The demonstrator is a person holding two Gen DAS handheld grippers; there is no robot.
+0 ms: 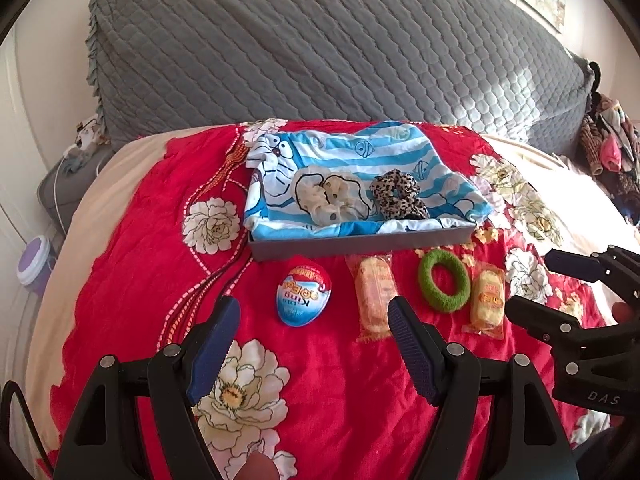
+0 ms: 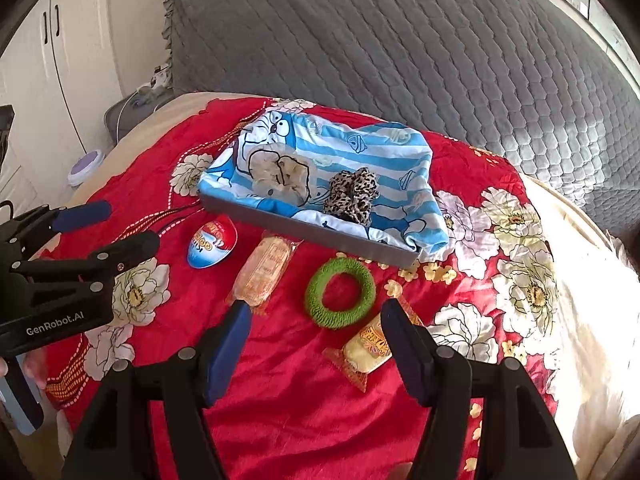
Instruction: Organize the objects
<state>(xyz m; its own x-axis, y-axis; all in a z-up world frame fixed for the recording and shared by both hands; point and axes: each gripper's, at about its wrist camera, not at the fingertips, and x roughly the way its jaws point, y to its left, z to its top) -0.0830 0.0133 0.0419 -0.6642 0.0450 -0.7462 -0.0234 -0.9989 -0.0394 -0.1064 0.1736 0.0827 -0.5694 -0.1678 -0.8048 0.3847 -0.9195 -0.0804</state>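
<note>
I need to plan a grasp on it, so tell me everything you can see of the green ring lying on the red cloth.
The green hair tie is a thick, closed ring of fuzzy, ribbed fabric, terry-like, with an open centre showing the red floral cloth beneath. It lies flat on that cloth, just in front of the grey tray, between two wrapped snack cakes. The yellow snack cake lies close beside it; whether they touch is unclear. Neither gripper touches it; the right gripper hovers open before it.
</note>
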